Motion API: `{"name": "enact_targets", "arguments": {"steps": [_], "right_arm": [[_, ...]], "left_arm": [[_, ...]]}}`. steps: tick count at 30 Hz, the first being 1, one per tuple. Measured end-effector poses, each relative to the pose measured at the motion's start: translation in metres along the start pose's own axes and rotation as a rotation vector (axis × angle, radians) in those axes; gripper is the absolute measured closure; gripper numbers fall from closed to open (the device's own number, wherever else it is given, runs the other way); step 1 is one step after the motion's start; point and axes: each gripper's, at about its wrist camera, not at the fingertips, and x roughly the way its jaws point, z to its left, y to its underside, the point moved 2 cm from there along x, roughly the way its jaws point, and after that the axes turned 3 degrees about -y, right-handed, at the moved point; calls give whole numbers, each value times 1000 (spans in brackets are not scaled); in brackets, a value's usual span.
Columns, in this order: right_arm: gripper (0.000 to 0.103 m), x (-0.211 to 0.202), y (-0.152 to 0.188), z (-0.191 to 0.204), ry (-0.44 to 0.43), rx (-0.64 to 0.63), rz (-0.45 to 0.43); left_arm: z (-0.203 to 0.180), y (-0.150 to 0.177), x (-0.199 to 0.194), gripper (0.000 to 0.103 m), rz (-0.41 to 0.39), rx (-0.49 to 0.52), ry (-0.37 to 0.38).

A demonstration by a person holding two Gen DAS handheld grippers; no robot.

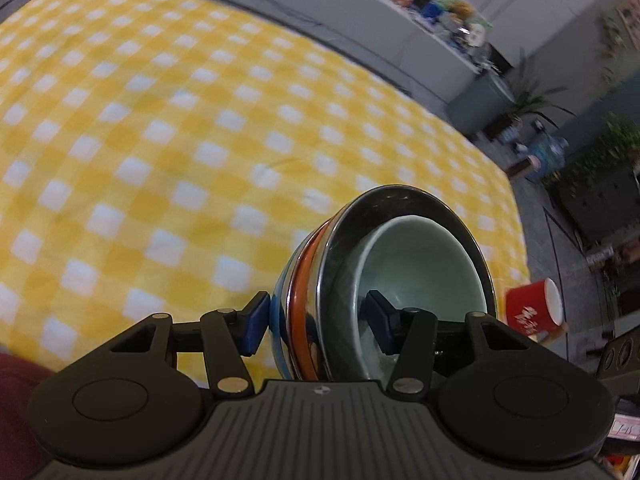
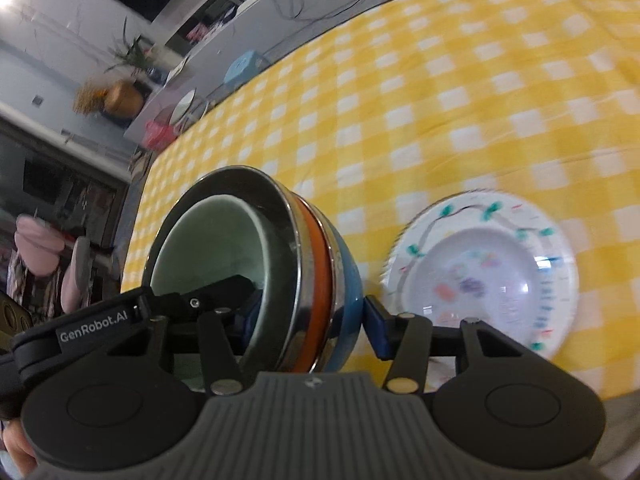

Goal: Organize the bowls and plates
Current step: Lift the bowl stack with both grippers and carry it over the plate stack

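Left wrist: glossy round nested bowls

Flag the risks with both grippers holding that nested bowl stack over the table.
1. The bowl stack is held only at its rim walls by the left gripper and right gripper; uneven motion could twist it loose.
2. The pale green bowl sits loose inside and may slide out.
3. Lowering carelessly could strike the patterned plate.

Both claws, left claw and right claw, point steeply downward, each clamped across something between its pads.
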Motion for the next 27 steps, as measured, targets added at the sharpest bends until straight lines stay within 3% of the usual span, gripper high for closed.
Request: {"name": "enact_targets", "arguments": {"steps": [8,18,23,27], "right_arm": [[52,-48,-8,-42,54,67,-40],[52,-42,-10,-78,148,85,-2],[52,-33,-10,-88,112,153,35],[52,-26,-7,-91,103,134,26]], "left_arm": [[-50,11,29,44,68,90,60],[-52,31,76,44,223,86,121],[-57,35,72,45,200,129,71],[-53,37,72,46,189,136,59]]}}
